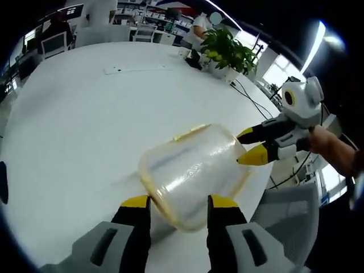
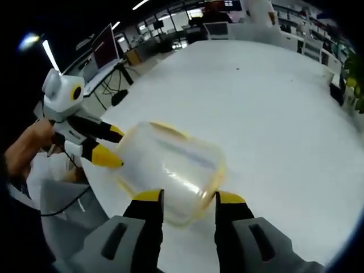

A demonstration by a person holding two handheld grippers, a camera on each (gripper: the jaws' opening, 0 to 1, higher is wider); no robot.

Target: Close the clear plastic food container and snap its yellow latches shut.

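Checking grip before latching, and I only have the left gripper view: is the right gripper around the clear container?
Observer: In the right gripper view, the right gripper has its jaws apart, with the near end of the clear container between them. I cannot tell if they touch it.
Operator: And the left gripper from that side?
Observer: The left gripper has both yellow tips at the container's side, jaws apart, and a hand holds it.
Operator: Anything behind it?
Observer: A dark monitor on a stand, past the edge of the white table.
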